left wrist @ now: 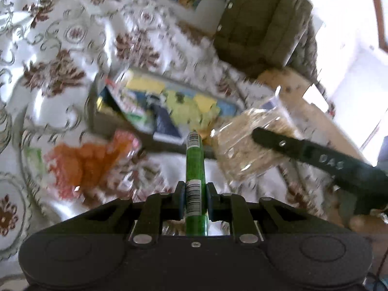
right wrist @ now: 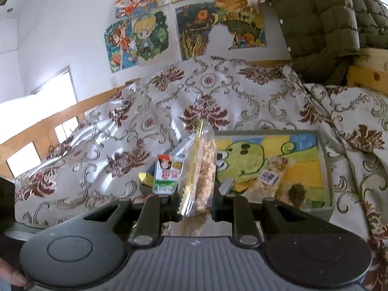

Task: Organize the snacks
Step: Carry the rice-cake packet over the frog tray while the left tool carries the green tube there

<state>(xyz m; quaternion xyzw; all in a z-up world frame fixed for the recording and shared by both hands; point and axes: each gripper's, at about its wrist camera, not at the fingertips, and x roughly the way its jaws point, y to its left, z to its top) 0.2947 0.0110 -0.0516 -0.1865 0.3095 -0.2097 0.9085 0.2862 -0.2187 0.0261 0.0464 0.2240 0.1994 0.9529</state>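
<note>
Both claws are mid-carry toward the tray [right wrist: 325, 167] at frame centre: the left claw [left wrist: 196, 200] pinches a thin green packet [left wrist: 194, 160], the right claw [right wrist: 196, 206] a clear snack bag [right wrist: 201, 167]; next, probably, lowering each inside.

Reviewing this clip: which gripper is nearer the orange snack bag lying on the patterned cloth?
Left. The left gripper, shut on a green packet, is just right of the orange snack bag. The right gripper, holding a clear puffed-snack bag, is farther right.
</note>
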